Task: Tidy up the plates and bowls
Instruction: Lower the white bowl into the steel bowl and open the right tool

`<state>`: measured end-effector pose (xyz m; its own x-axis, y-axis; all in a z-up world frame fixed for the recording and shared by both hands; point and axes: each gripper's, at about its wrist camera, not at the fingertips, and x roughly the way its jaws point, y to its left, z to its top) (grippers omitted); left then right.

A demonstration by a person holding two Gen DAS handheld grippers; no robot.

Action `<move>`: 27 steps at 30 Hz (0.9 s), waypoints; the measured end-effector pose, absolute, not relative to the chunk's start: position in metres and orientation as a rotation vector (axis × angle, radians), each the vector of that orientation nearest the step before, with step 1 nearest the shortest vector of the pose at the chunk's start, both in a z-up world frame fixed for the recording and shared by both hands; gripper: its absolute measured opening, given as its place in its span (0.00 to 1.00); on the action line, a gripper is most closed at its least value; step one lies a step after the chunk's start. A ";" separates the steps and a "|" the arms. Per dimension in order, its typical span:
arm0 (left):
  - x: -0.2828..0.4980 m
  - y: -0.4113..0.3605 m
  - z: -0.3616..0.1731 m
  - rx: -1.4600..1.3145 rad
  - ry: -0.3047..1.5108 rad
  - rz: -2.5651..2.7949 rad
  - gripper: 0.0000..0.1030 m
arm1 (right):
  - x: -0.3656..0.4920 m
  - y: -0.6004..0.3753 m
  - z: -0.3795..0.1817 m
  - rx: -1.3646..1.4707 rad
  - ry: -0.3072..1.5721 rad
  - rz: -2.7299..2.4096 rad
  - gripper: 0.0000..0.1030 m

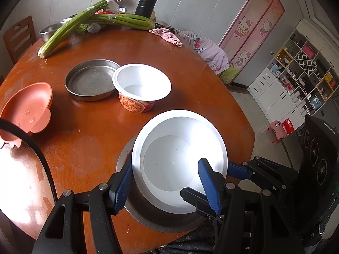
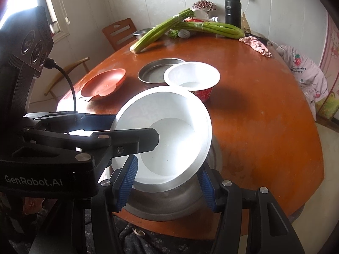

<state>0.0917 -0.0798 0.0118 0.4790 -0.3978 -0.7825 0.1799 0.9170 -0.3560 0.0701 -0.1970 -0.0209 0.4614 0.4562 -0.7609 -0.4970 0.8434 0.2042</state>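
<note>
**Both claws clamped on white bowl, bowl tilted over near steel pan**

Left gripper: narrow gap, straddling the near-left rim of the white bowl. One blue pad sits against the outside of the wall and the other is inside the bowl. The right wrist view confirms it, with one finger behind the rim and one across the interior. Reads as a grip on the bowl wall.

Right gripper: also narrow, on the near-right part of the same bowl. Both pads are hard up against the bowl on either side. From the left wrist view, one of its fingers is outside the right rim and the other crosses the near edge. It is holding the bowl too.

Bowl position: at the near edge of the round wooden table, directly over the near steel pan. It is tilted, mouth tipped toward the cameras, far rim high. Can't tell if its base touches the pan.

Other task items:
- far steel pan, mid-table, flat, empty
- noodle cup, white inside with red print outside, upright, its rim overlapping the far pan's right edge
- coral dish, left side of the table, well apart from the pans

Clutter at the far edge:
- celery, in bundles
- steel basin, behind the celery
- black flask
- pink cloth
</note>
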 end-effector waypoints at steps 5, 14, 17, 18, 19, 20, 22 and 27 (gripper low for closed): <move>0.092 -0.080 0.008 -0.242 1.030 -0.350 0.58 | 0.068 -0.194 -0.026 -0.057 0.933 0.591 0.57; 0.096 -0.081 -0.005 -0.235 1.073 -0.344 0.58 | 0.070 -0.192 -0.036 -0.052 0.967 0.597 0.57; 0.098 -0.081 -0.008 -0.237 1.080 -0.346 0.58 | 0.071 -0.192 -0.040 -0.048 0.977 0.594 0.57; 0.098 -0.081 -0.009 -0.238 1.082 -0.347 0.58 | 0.072 -0.192 -0.040 -0.048 0.978 0.594 0.57; 0.098 -0.081 -0.009 -0.240 1.084 -0.348 0.58 | 0.072 -0.193 -0.041 -0.046 0.982 0.593 0.57; 0.099 -0.081 -0.010 -0.240 1.086 -0.349 0.58 | 0.073 -0.193 -0.042 -0.045 0.984 0.592 0.57; 0.099 -0.081 -0.011 -0.238 1.088 -0.349 0.58 | 0.074 -0.193 -0.043 -0.043 0.986 0.590 0.57; 0.101 -0.082 -0.013 -0.235 1.096 -0.353 0.58 | 0.076 -0.192 -0.043 -0.045 0.988 0.589 0.57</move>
